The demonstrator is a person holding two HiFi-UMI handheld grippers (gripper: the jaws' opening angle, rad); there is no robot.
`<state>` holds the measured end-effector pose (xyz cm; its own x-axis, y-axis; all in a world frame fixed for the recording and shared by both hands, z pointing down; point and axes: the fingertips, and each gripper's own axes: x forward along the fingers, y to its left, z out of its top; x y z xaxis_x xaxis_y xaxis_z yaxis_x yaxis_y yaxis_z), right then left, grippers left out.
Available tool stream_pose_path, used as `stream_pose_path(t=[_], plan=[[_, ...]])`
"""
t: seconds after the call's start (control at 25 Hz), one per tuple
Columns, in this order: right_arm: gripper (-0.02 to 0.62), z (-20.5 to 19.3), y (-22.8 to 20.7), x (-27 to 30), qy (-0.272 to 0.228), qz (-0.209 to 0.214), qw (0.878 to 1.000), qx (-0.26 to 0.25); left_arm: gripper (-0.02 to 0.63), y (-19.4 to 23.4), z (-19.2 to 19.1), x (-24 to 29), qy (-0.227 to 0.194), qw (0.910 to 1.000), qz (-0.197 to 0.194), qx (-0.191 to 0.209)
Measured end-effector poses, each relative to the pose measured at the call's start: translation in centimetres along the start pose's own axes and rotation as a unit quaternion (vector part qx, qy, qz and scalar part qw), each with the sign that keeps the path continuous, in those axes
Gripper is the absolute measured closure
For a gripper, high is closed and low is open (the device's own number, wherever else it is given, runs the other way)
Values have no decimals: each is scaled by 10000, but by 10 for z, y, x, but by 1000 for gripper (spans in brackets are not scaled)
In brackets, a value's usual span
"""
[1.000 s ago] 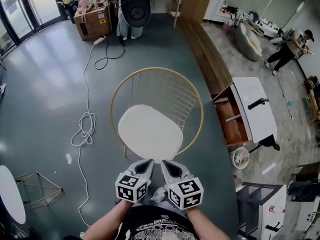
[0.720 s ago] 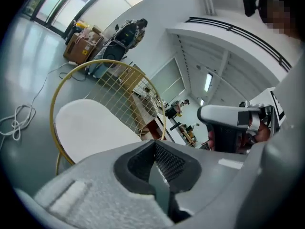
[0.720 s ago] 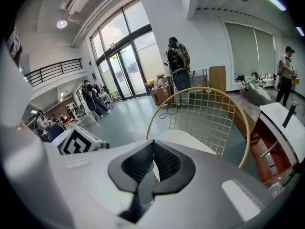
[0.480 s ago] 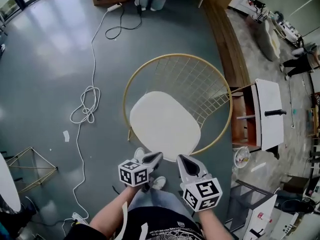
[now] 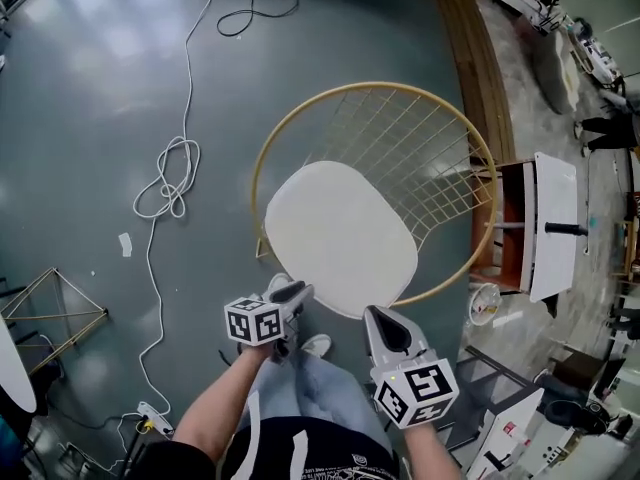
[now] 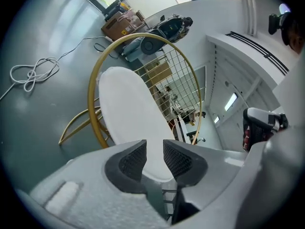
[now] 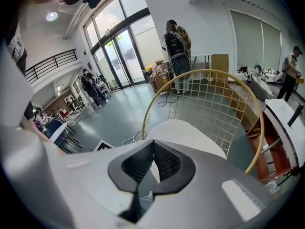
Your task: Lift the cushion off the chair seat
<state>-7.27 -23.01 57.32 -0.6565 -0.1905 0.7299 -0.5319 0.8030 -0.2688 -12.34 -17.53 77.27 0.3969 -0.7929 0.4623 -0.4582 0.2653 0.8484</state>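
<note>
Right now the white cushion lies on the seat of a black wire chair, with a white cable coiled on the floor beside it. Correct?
The head view shows the chair is gold wire, not black. The white cushion lies on its seat, with a white cable coiled on the floor beside it.

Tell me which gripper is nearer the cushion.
Left, narrowly. The left gripper is at the cushion's front-left edge, jaws just opened, gripping nothing; the right gripper sits short of the front edge, jaws together.

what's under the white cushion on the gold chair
The cushion lies on the seat of the gold wire chair. Its grid back shows behind it, gold legs below; the seat surface itself is covered and cannot be seen.
</note>
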Motion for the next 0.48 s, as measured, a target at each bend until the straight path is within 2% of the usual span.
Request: stream_pose_path(t=[0.24, 0.32, 0.48], plan=[[601, -11, -3, 7, 182, 31, 9998, 51, 424, 37, -13, -10, -69, 9987, 360, -350], [601, -15, -2, 8, 230, 55, 9997, 77, 395, 44, -17, -8, -33, 9984, 354, -430], [601, -23, 1, 10, 343, 100, 9993, 80, 388, 50, -23, 5, 123, 9985, 217, -492]])
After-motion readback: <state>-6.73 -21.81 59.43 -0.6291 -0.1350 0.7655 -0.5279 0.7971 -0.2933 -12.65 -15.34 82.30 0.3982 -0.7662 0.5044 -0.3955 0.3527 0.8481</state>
